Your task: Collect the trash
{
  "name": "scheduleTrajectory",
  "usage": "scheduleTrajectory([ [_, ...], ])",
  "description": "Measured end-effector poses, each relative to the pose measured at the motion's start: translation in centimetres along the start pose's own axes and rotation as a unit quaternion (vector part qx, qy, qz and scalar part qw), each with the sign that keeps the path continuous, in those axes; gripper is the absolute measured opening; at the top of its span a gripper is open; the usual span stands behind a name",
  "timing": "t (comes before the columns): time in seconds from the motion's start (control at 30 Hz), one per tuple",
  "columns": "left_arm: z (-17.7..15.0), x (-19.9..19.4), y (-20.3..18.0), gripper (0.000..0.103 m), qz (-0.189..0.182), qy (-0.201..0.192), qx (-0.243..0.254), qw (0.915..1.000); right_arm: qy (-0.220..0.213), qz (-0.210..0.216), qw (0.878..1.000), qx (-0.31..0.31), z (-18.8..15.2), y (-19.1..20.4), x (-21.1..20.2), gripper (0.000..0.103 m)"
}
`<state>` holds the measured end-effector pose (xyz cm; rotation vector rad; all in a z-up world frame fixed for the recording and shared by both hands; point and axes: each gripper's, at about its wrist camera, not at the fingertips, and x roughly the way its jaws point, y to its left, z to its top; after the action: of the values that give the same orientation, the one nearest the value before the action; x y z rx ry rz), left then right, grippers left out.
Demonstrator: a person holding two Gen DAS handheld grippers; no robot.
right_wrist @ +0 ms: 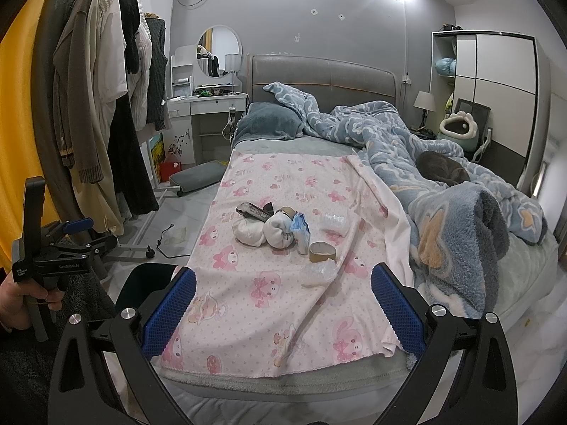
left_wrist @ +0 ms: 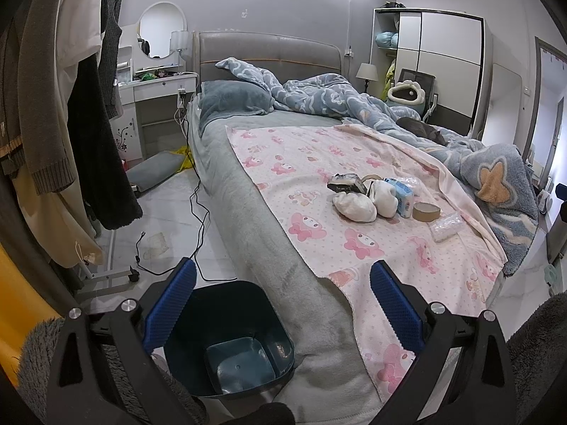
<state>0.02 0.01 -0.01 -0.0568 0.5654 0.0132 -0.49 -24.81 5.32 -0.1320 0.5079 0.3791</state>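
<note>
Jaws spread wide, nothing held, on left gripper [left_wrist: 282, 313]; bin [left_wrist: 230, 340] sits just below it on the floor beside the bed; trash pile [left_wrist: 375, 196] lies ahead and to the right on the pink sheet [left_wrist: 319, 163].

Right gripper [right_wrist: 283, 313]: jaws also spread, nothing held. Pile [right_wrist: 280, 230] dead ahead, so right looks better lined up. Tape roll [right_wrist: 321, 251] and plastic wrap [right_wrist: 317, 272] are nearest.

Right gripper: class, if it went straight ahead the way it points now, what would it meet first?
Probably the pink printed sheet on the bed, then the clear plastic wrap near the tape roll. The right gripper is open; depth is uncertain.
</note>
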Motion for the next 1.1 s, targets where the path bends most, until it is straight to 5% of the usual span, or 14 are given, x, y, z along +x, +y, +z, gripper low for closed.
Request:
scheduleTrajectory([
  [1.1, -0.56, 0.66, -0.28, 0.100, -0.001, 0.003, 0.000, 1.0000, 0.001, 0.000, 1.000, 0.000, -0.01, -0.02, -0.01, 0.100],
])
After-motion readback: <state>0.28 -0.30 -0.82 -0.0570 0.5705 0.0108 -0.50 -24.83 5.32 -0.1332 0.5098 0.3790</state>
